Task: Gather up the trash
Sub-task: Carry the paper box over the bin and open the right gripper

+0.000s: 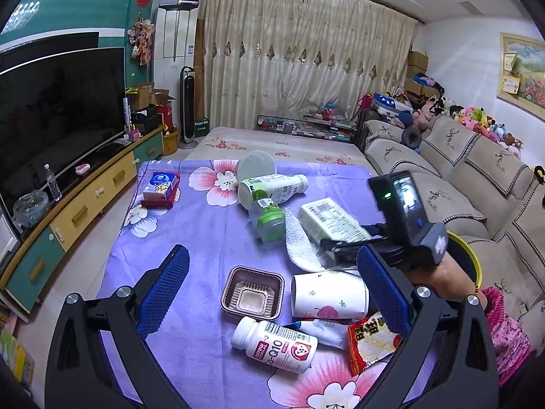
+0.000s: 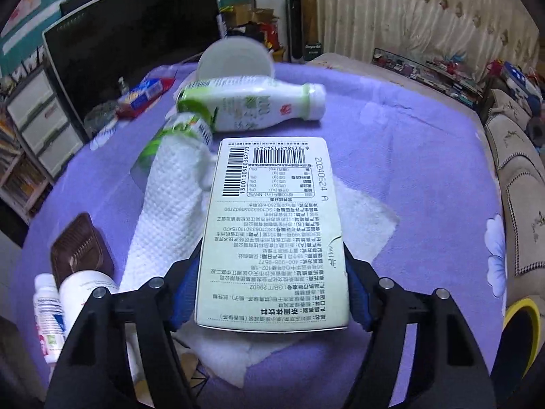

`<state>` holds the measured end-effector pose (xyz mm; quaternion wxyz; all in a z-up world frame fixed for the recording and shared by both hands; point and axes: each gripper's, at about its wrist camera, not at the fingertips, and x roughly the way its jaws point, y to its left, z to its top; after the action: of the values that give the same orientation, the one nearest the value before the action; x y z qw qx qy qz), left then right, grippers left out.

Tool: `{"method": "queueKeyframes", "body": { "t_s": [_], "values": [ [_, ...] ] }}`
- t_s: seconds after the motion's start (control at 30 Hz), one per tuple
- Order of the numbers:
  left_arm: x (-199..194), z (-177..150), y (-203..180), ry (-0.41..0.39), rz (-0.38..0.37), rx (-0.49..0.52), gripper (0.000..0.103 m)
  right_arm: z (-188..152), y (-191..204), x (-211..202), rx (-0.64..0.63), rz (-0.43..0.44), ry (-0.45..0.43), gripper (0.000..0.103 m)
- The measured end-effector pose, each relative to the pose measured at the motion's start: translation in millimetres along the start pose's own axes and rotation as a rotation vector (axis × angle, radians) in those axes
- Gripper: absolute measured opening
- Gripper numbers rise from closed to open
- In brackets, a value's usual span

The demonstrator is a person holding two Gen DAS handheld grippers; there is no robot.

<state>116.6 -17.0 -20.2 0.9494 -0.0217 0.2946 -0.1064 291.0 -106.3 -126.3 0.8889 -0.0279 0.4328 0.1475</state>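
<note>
Counting across the purple flowered bench (image 1: 211, 238): two green-and-white plastic bottles (image 2: 252, 105), one white pill bottle (image 1: 274, 349), one white paper cup (image 1: 328, 294), one brown plastic tray (image 1: 252, 289), empty. One pale green printed carton (image 2: 276, 235) lies near the bench's middle on a white paper towel (image 2: 163, 218), its long axis running away toward the far edge, barcode end farthest. The right tool (image 2: 269, 293) is clenched on the carton's near end, blue pads at both sides. The left tool (image 1: 272, 293) hangs released above the tray and cup
</note>
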Motion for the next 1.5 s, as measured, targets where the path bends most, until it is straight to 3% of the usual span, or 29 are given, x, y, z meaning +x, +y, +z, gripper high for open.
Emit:
{"method": "queueKeyframes", "body": {
  "t_s": [0.27,0.47,0.7,0.9,1.0,1.07,1.37,1.5],
  "values": [
    [3.1,-1.2,-5.1,0.002,-0.008,0.015,0.097,-8.1,-36.3,-64.0,0.100,-0.028,-0.122,0.067],
    [10.4,-4.0,-13.1,0.016,-0.023,0.028,0.097,-54.1,-107.0,-119.2,0.261,-0.156,-0.171,0.067],
    [20.8,-8.3,-28.3,0.036,-0.041,0.048,0.097,-127.9,-207.6,-142.4,0.474,-0.374,-0.102,0.067],
    [27.8,-10.6,-43.1,0.053,-0.051,0.075,0.097,-169.7,-259.2,-119.9,0.581,-0.450,-0.002,0.068],
    [29.3,-10.7,-46.6,0.057,-0.053,0.086,0.097,-178.8,-271.5,-108.5,0.609,-0.463,0.022,0.069],
    [29.2,-10.7,-48.6,0.057,-0.053,0.091,0.097,-180.5,-275.0,-105.7,0.623,-0.471,0.022,0.082],
    [32.3,-15.3,-40.2,0.068,-0.035,0.096,0.097,-175.5,-255.2,-127.9,0.586,-0.499,-0.038,0.083],
    [40.2,-28.7,-35.4,0.107,-0.079,0.138,0.097,-172.0,-240.2,-134.4,0.554,-0.489,-0.053,0.084]
  ]
}}
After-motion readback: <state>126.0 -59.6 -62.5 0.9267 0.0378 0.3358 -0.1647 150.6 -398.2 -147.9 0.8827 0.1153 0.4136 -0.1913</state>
